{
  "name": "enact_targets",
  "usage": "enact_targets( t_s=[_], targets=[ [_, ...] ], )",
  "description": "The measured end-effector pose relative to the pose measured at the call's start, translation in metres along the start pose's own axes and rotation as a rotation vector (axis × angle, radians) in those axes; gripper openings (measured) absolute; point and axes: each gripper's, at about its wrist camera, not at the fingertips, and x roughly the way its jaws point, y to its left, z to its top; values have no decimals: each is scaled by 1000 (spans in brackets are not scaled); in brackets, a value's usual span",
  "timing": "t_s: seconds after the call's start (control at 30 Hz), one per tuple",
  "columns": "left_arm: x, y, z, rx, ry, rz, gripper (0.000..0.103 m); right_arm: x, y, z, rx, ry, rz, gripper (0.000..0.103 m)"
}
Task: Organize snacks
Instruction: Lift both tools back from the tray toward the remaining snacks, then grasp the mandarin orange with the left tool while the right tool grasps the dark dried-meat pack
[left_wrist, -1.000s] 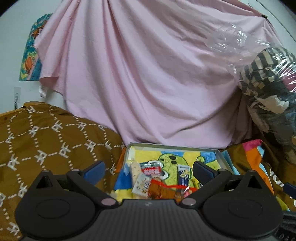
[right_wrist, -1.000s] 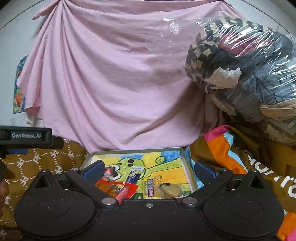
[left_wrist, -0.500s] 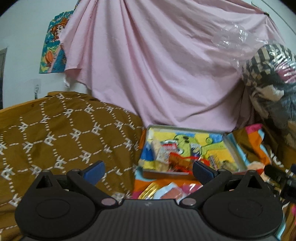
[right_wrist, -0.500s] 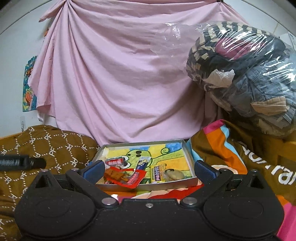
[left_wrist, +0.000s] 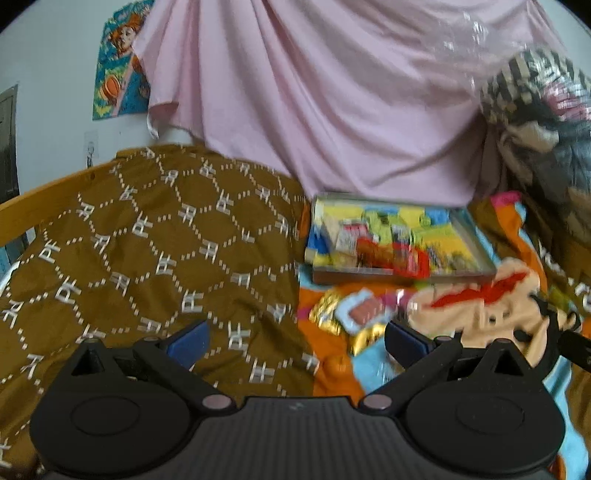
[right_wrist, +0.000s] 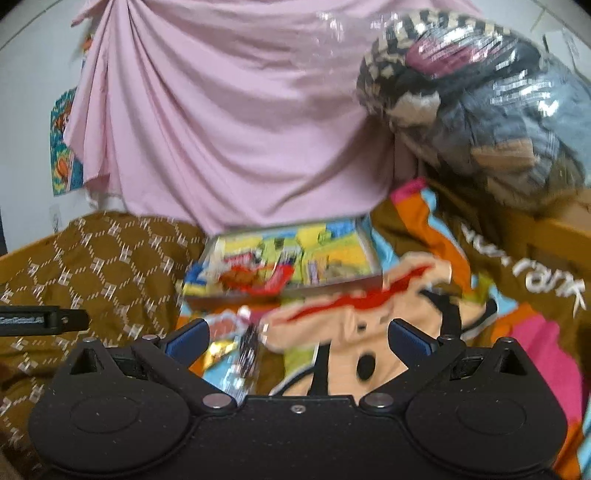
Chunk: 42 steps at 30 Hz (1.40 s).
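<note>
Now both grippers, left (left_wrist: 295, 341) and right (right_wrist: 297, 338), jaws released, empty; loose snack packets (left_wrist: 360, 314) probably light, crinkly, slippery; pinch flat sealed edge

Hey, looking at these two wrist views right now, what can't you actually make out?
- Snack packets in the shallow cartoon-printed tray: motion blur in both views smears their labels and their count.
- Loose foil-wrapped snacks on the bedding: blurred; in the right wrist view the right tongs body cuts off the nearer ones.
- Left tongs: both tongs are open and hold nothing; the person's hands are out of view.
- Clear plastic bag of clothes: cut off by the left view's edge.
</note>
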Motion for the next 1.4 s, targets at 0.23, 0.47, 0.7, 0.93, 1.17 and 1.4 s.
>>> enact_targets(
  t_s=[0.23,0.47,0.7,0.93,1.17,1.4],
  targets=[
    [-11,12,-6,12,45,6,103,-12,26,12,6,100,66,102],
    [-3,27,2,-46,67,44,103,4,44,39,38,239,100,102],
    [14,30,17,-90,84,71,103,45,61,74,-6,324,123,102],
    [42,28,27,-116,135,101,103,89,64,85,-76,340,156,102],
    [75,18,34,-95,153,177,103,132,54,73,-92,335,171,102],
    [113,9,35,9,149,143,103,176,34,41,-89,346,153,102]
  ],
)
